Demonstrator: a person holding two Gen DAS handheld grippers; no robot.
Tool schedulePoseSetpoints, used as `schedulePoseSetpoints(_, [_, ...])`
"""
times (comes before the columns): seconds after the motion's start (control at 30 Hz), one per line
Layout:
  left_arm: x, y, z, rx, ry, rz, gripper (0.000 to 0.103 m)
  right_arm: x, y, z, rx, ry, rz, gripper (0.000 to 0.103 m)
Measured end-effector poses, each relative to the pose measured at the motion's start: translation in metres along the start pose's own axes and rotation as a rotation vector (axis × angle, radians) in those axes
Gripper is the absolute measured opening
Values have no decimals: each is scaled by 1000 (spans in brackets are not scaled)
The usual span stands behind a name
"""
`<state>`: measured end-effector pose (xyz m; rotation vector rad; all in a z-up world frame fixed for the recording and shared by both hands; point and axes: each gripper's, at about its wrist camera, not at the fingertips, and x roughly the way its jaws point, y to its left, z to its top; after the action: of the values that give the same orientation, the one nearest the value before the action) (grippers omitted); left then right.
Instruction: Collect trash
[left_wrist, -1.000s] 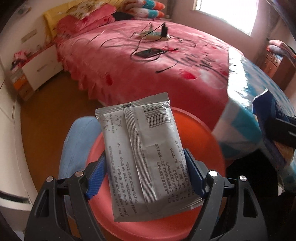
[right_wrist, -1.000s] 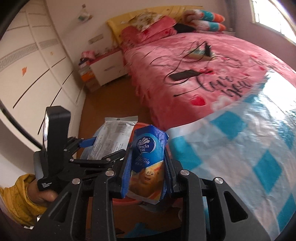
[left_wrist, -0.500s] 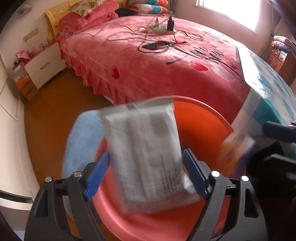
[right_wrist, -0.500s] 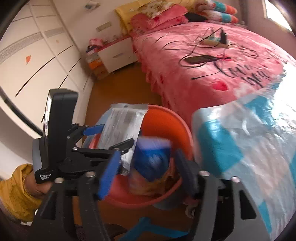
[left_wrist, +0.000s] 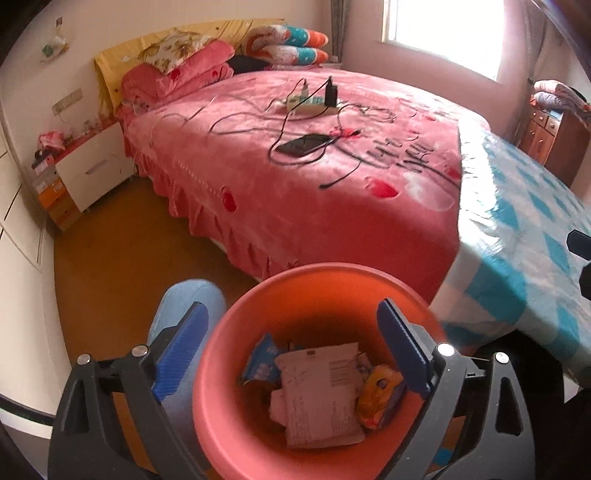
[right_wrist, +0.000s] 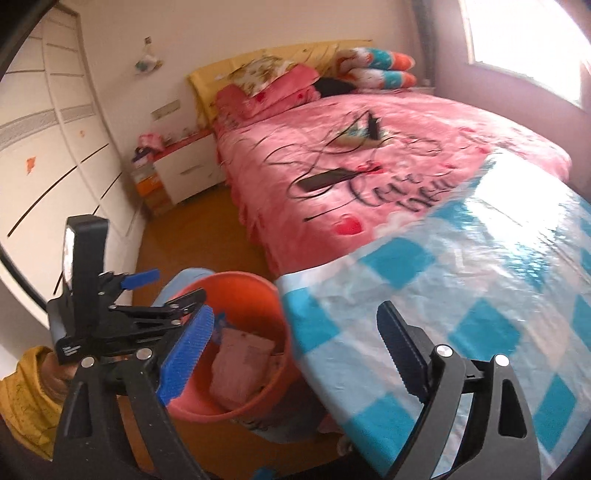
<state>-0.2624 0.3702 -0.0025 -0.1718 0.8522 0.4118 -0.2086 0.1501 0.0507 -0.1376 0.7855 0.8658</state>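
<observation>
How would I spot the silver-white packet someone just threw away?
Find the pink bed; at its foot stands an orange bin. The silver-white packet lies on top inside, the largest, palest piece there, printed with small text, between blue and yellow wrappers.

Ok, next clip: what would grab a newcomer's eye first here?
The round orange plastic bin sits low in the foreground, with a grey foil packet and a crumpled yellow snack wrapper lying inside. Behind it spreads the big pink bed strewn with black cables; a blue-checked tablecloth fills the right.
</observation>
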Motion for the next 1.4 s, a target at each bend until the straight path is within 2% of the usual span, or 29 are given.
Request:
schedulePoseSetpoints(0.43, [-32, -65, 40, 45, -139, -79, 94, -46, -59, -10, 98, -100, -152, 89])
schedulePoseSetpoints(0.53, [-43, -84, 48, 50, -190, -119, 94, -56, -73, -14, 122, -120, -183, 89])
schedulePoseSetpoints(0.73, [-53, -125, 56, 84, -231, -194, 96, -79, -105, -25, 188, -161, -244, 89])
schedulePoseSetpoints(0.93, [-57, -169, 59, 158, -239, -222, 97, -99, -133, -34, 228, -200, -310, 89])
schedulePoseSetpoints(1.17, [-57, -217, 60, 215, -201, -266, 97, -124, -166, -49, 278, -229, -384, 89])
schedulePoseSetpoints(1.4, [-64, -255, 63, 250, -224, -290, 97, -145, -192, -63, 320, -258, -443, 89])
